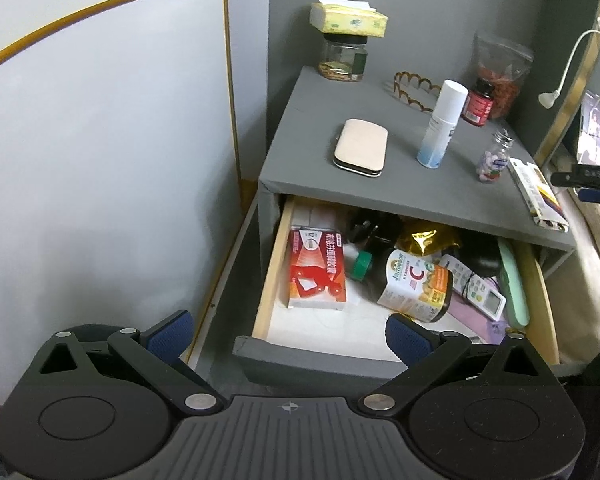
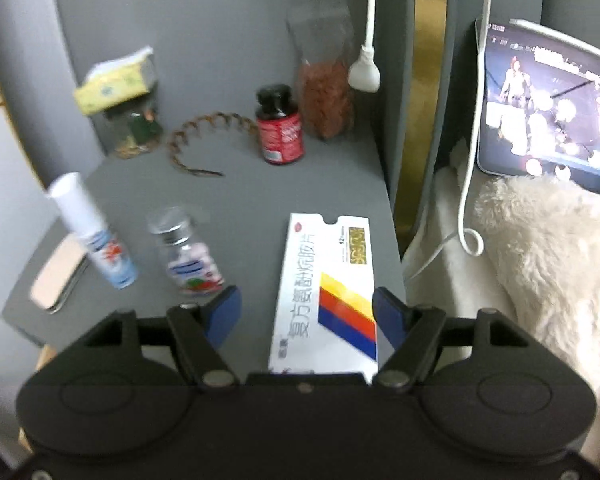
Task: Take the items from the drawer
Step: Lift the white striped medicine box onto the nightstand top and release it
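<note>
The open drawer of the grey nightstand holds a red medicine box, a dark vitamin C bottle lying on its side, a gold pouch, a white remote and a green case. My left gripper is open and empty above the drawer's front edge. My right gripper is open over the nightstand top, its fingers on either side of a white medicine box lying flat; contact is not visible. The right gripper also shows in the left wrist view.
On the nightstand top stand a white spray bottle, a small pill jar, a red-labelled bottle, a headband, a beige case, a snack bag and a jar under a tissue pack. A tablet, cables and fluffy bedding lie to the right.
</note>
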`<state>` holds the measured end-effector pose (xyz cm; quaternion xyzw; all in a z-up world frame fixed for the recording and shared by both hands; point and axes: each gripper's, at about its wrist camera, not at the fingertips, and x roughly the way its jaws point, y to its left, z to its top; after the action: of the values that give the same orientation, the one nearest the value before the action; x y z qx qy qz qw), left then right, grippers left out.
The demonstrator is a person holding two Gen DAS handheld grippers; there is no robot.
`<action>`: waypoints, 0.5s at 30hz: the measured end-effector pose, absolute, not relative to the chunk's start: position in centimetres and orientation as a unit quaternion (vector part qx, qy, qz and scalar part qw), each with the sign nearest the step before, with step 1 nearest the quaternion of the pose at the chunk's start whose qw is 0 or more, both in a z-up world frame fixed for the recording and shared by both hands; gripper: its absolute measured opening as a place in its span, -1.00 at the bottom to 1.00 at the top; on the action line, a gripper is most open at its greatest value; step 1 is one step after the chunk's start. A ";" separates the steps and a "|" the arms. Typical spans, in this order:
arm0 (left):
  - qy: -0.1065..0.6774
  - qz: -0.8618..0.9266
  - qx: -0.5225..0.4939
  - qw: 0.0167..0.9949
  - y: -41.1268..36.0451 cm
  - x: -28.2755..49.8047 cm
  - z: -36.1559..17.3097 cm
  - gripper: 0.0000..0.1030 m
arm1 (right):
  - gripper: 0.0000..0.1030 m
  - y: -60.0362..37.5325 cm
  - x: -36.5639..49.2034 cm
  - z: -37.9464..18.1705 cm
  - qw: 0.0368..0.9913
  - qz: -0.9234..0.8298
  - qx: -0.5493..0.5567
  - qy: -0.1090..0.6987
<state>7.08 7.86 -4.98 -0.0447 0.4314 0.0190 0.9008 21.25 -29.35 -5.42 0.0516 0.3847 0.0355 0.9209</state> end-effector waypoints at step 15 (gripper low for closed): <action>0.434 0.017 -0.023 0.901 7.0 6.9 -5.4 0.96 | 0.27 -28.5 23.5 -9.7 0.893 0.008 0.027 0.450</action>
<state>6.87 7.01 -5.35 -0.0227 0.4335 0.0168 0.9007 23.51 -28.50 -9.71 0.0274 0.4498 0.0082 0.8927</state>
